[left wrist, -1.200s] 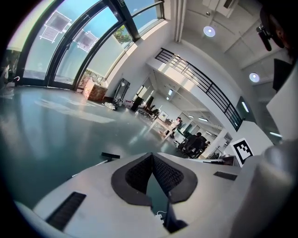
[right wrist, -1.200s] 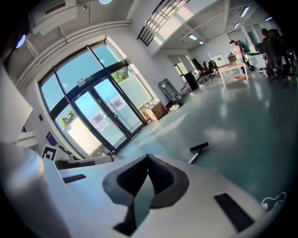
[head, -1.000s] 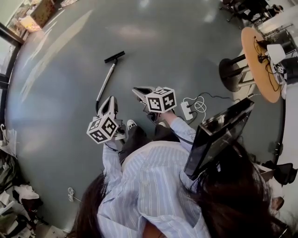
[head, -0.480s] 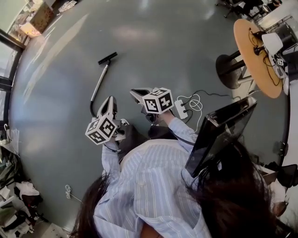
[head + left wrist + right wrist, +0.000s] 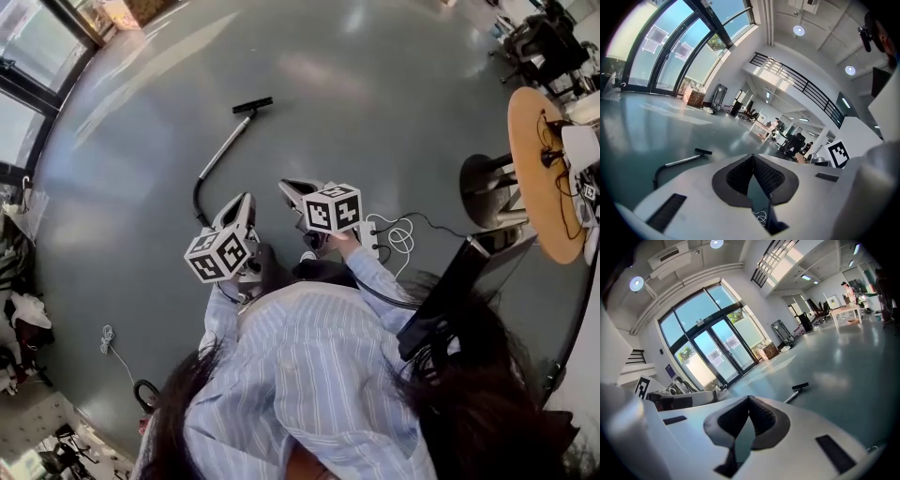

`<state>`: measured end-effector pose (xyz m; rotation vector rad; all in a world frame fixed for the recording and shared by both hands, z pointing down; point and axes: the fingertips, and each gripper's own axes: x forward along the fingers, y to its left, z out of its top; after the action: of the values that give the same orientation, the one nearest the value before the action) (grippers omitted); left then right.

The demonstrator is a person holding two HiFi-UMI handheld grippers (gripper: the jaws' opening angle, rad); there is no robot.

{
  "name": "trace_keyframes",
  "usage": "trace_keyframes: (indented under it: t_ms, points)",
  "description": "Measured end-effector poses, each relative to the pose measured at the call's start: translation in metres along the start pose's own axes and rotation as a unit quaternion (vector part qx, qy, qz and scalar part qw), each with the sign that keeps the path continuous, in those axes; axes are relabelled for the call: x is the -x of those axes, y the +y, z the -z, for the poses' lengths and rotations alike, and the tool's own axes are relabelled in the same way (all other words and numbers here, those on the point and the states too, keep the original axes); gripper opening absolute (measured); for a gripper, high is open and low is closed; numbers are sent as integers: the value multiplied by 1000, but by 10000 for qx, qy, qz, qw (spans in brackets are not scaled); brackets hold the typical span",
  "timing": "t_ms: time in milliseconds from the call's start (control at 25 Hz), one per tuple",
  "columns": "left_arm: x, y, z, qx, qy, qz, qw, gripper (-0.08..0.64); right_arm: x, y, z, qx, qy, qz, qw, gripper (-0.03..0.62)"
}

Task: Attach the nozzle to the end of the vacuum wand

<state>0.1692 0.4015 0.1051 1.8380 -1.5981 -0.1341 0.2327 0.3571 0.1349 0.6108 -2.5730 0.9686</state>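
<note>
Left gripper (image 5: 246, 198) and right gripper (image 5: 287, 186), both closed and empty, above the floor (image 5: 394, 112).
The jaws of each gripper are pressed together, with nothing between them. The wand (image 5: 225, 150) lies on the floor beyond the grippers, a little to the left. The black nozzle (image 5: 253, 104) is at its far end.

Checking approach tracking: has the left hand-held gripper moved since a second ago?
Yes. In the head view the left hand-held gripper has shifted rightward, and the gap to the bent end of the wand is wider.
</note>
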Motion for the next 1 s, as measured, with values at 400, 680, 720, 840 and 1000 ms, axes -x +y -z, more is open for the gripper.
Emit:
trace_keyframes:
  t_ms: [400,680,720,840,1000]
  points:
    - [11,1,-6,36,-185,-159,9997,8,0,9,-2,277,129,-122,9995,6]
    - [14,7,-14,45,-275,-164,9995,8,-3,13,-5,423,166,-88,9989,6]
    - [14,6,-16,30,-279,-148,9995,8,-2,13,-7,438,150,-81,9989,6]
    - [12,5,-15,-31,-261,-119,9996,8,0,11,-12,493,85,-43,9987,6]
    - [11,3,-11,-45,-237,-112,9996,8,5,5,-11,441,28,1,9990,6]
